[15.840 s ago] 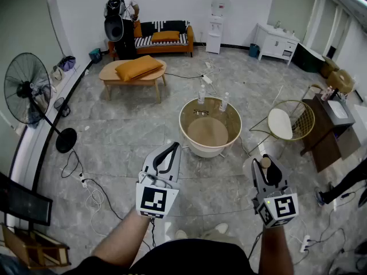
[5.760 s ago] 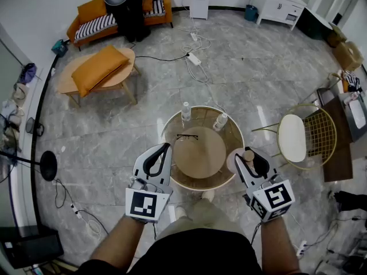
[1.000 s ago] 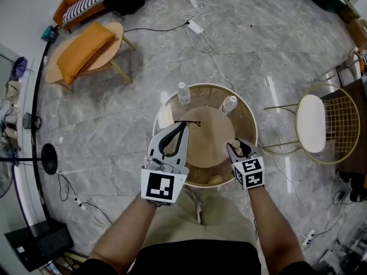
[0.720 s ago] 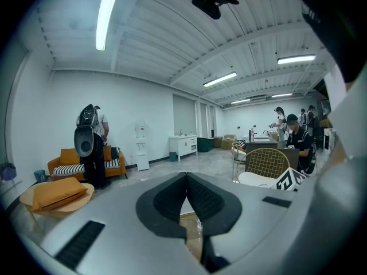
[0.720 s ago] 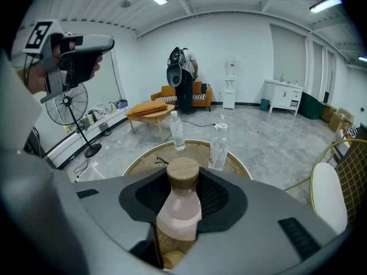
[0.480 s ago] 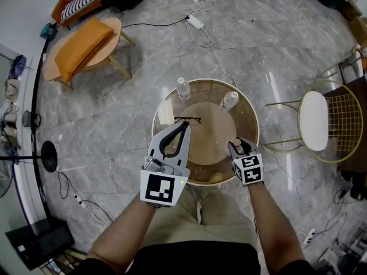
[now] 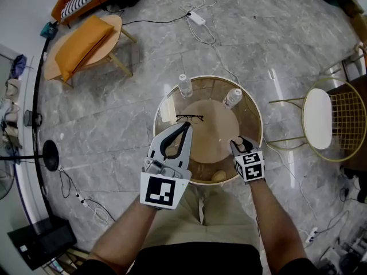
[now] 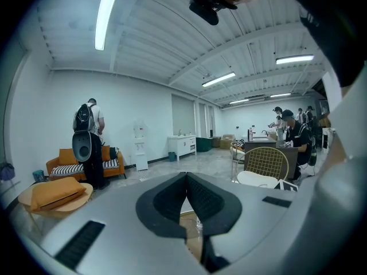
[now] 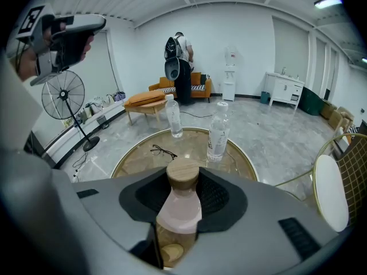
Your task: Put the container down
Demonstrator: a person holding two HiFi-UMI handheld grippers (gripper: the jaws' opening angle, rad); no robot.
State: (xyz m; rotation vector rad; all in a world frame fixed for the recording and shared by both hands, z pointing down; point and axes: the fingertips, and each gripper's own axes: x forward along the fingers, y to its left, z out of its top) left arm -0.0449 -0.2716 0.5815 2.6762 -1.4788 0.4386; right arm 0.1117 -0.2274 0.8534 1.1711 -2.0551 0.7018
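- Left gripper (image 7: pixel 186 126) hangs over the near-left part of the round glass table (image 7: pixel 254 114); its jaws are pressed together with nothing between them.
- Eyeglasses (image 7: pixel 189 118) lie on the glass just beyond its tips, and two clear water bottles (image 7: pixel 185 85) stand at the far rim.
- Right gripper (image 7: pixel 237 146) is clamped on the container (image 9: pixel 179 206), a small pink-frosted bottle with a wooden cap (image 9: pixel 182 173), held upright over the near-right part of the tabletop. Whether its base touches the glass I cannot tell.
- The bottle looks small and light, stiff-walled and probably breakable, and smooth enough to slip. The pads grip its shoulder just under the cap, which seems a sound hold. On a glass top it wants a soft, level landing before the jaws part.
- Against the picture from nearly six seconds back, the bottle was then outside the table's right rim; now it is within the rim and the right gripper sits lower. The left gripper's jaws are closed in both.
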